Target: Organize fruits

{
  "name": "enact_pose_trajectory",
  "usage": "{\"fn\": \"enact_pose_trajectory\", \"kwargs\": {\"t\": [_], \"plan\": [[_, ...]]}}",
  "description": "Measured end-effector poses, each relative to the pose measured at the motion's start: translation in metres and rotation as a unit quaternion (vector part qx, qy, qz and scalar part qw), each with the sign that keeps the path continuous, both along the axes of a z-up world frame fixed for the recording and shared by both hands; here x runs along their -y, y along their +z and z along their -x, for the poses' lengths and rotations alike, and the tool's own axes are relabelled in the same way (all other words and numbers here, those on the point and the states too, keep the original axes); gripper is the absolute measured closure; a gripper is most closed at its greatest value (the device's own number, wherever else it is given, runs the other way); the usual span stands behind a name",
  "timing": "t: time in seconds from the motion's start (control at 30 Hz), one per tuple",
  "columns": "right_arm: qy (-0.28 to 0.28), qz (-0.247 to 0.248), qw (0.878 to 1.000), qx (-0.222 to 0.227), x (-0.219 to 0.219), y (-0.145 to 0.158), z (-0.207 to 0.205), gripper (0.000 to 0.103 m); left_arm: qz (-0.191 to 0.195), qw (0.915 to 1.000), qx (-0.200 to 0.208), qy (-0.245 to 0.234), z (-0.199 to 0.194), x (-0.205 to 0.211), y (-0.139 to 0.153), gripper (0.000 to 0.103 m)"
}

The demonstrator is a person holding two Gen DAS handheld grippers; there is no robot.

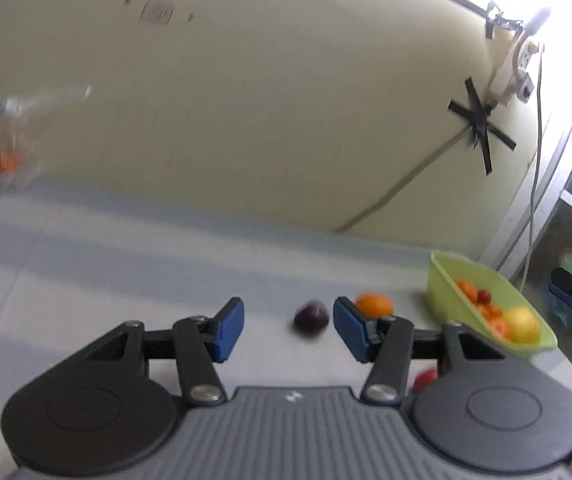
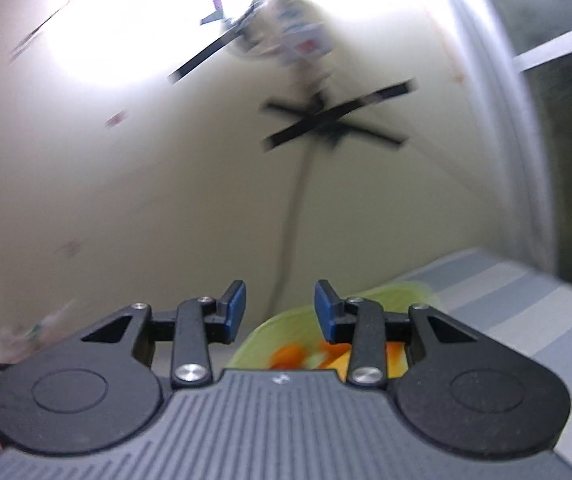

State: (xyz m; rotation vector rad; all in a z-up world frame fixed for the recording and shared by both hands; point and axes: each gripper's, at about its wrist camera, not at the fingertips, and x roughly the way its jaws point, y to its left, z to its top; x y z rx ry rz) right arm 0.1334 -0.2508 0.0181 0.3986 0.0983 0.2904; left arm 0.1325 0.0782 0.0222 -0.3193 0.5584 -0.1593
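- Left gripper (image 1: 288, 326): blue pads spread wide, holding nothing, low over the striped table (image 1: 126, 248).
- Just ahead, between the pads: a dark purple plum (image 1: 311, 317), alone on the table, not touched yet.
- A bit farther, partly behind the right pad: an orange (image 1: 374, 304), also loose on the table.
- Down by the gripper's right side: a small red fruit (image 1: 425, 378), half hidden.
- Off to the right: a green bin (image 1: 446, 276) with orange, red and yellow fruit already inside.
- Far left: a blurry clear bag (image 1: 2, 140) with something orange in it; hard to tell what.
- Right gripper (image 2: 280, 312): pads spread apart too, empty, up above the green bin (image 2: 286, 320).
- Looks partly done: some fruit in the bin, at least three pieces left out.
- Probably the plum next.
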Motion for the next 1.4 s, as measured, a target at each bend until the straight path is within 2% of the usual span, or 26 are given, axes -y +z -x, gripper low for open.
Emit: {"fn": "enact_pose_trajectory", "kwargs": {"t": [0.1,0.23,0.37,0.5,0.57,0.63,0.67,0.77,0.83,1.0,1.13,1.27,1.4], "plan": [[0.066,0.046,0.997,-0.015,-0.030,-0.003,0.012,0.063,0.013,0.9995,-0.014,-0.023,-0.003,0.004,-0.007,0.055],[0.139,0.117,0.982,-0.056,-0.073,-0.016,0.015,0.063,0.044,0.9957,-0.025,-0.078,-0.021,0.028,-0.002,0.055],[0.146,0.190,0.967,-0.086,-0.104,-0.024,0.003,0.062,0.003,0.9933,-0.039,-0.109,-0.044,0.066,0.002,0.053],[0.157,0.208,0.959,-0.108,-0.116,-0.030,-0.012,0.062,-0.015,0.9918,-0.068,-0.107,-0.056,0.086,-0.008,0.054],[0.162,0.212,0.956,-0.124,-0.119,-0.032,-0.018,0.062,-0.031,0.9911,-0.076,-0.105,-0.056,0.094,-0.017,0.057],[0.167,0.207,0.955,-0.134,-0.117,-0.034,-0.021,0.068,-0.057,0.9912,-0.061,-0.103,-0.050,0.100,-0.020,0.075],[0.171,0.201,0.955,-0.135,-0.115,-0.035,-0.022,0.074,-0.058,0.9912,-0.053,-0.106,-0.046,0.102,-0.021,0.076],[0.169,0.202,0.957,-0.124,-0.114,-0.034,-0.017,0.074,-0.059,0.9925,-0.044,-0.097,-0.036,0.103,-0.021,0.076],[0.176,0.202,0.957,-0.111,-0.112,-0.036,-0.008,0.075,-0.039,0.9937,-0.039,-0.097,-0.033,0.097,-0.018,0.076],[0.151,0.196,0.965,-0.084,-0.098,-0.036,0.011,0.075,0.013,0.9960,-0.023,-0.085,-0.010,0.071,-0.011,0.076],[0.088,0.173,0.979,-0.056,-0.075,-0.031,0.024,0.075,0.026,0.9951,-0.027,-0.092,0.003,0.063,-0.009,0.076],[0.011,0.122,0.992,-0.025,-0.040,-0.026,0.030,0.075,0.033,0.9925,-0.017,-0.116,0.000,0.078,0.002,0.076],[-0.048,0.085,0.995,-0.012,-0.008,-0.019,0.025,0.075,0.020,0.9884,0.000,-0.151,-0.015,0.109,0.023,0.076]]}}
